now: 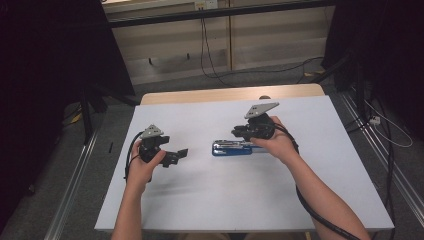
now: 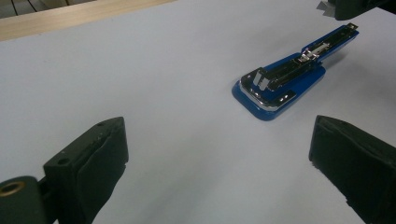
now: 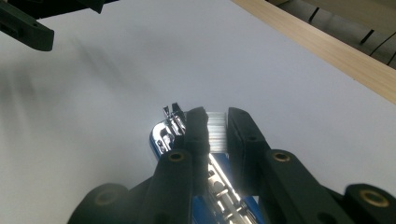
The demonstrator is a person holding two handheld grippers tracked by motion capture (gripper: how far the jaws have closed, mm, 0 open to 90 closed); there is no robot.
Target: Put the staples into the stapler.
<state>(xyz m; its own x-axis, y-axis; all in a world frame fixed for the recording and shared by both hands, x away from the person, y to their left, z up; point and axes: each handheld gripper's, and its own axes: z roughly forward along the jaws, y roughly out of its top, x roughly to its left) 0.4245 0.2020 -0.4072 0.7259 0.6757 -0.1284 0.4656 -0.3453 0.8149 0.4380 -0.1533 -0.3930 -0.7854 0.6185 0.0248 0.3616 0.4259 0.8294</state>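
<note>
Leftmost, the left gripper (image 1: 175, 155) rests on the white table (image 1: 200, 200) with its jaws spread wide, gripping nothing. Just right of centre lies the opened blue stapler (image 1: 231, 148). Over it, the right gripper (image 3: 217, 133) pinches a strip of staples (image 3: 216, 133).

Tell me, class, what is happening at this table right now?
A person works at a white table with a tool in each hand. The right tool is closed on a strip of staples above an opened blue stapler, as if loading it. The left tool waits off to the side, jaws wide open, nothing between them, pointed toward the stapler.
</note>
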